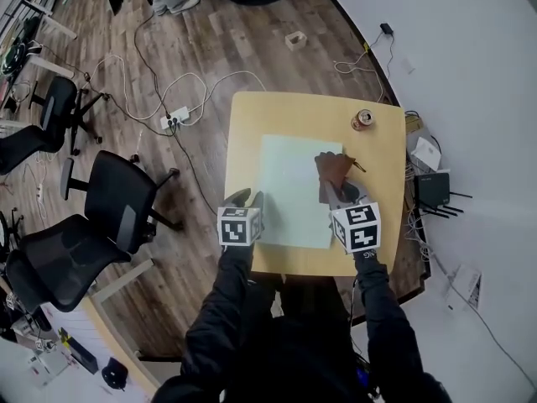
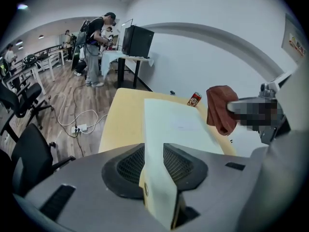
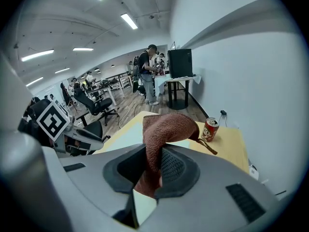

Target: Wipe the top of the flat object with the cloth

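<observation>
Holding everything up: the counter (image 1: pixel 243 116), pale wood with rounded corners, directly in front of you.
Flat object (image 1: pixel 289 183): a pale green sheet lying on the middle of the counter. Its long axis runs straight away from you, with a short edge nearest your body.
Left tool (image 2: pixel 157 170): pressed together on the flat object's near left corner. The sheet's edge sits between the jaws, so you have it pinned.
Right tool (image 3: pixel 152 166): clamped on the cloth and positioned at the sheet's right edge, over its nearer half.
Cloth (image 3: pixel 166 127): brown terry, bunched up. One fold is caught in the right tool and the rest flops forward over the sheet's right margin. Whether it touches the surface cannot be told.
Bearing for the wipe: nearly all of the sheet's top lies to the left of the cloth and ahead of it. Your right hand is the nearer one and probably needs to lower, then sweep leftward in passes along the long axis.
Can (image 3: pixel 210 128): small and red, standing upright near the counter's far right corner. It is off the sheet and apart from the cloth.
</observation>
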`<state>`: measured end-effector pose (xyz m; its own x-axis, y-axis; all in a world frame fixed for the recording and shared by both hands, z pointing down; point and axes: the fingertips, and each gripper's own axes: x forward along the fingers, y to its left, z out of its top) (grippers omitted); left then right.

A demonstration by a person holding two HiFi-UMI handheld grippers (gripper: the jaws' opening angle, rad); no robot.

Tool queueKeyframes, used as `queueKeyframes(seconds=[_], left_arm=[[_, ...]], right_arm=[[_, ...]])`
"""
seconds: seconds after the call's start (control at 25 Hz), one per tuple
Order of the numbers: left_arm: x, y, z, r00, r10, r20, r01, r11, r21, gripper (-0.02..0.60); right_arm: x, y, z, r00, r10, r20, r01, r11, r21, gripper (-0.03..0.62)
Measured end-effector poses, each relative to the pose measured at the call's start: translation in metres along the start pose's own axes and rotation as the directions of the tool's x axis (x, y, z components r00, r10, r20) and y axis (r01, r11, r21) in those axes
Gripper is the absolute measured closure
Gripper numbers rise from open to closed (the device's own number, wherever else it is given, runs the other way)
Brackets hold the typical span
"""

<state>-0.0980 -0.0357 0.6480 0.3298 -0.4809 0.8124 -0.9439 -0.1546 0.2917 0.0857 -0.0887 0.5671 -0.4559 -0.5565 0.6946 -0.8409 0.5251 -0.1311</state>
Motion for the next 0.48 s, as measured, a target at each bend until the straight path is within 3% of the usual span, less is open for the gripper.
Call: queueKeyframes(seconds=[0.48], left_arm=[[0.023,0.010,-0.019,0.997,-0.034,-0.067,0.033,0.999,-0.009,0.466]], right_arm=[[0.044,-0.048,0.020,0.997,-0.071,0.016,0.072,0.994,-0.080,0.520]])
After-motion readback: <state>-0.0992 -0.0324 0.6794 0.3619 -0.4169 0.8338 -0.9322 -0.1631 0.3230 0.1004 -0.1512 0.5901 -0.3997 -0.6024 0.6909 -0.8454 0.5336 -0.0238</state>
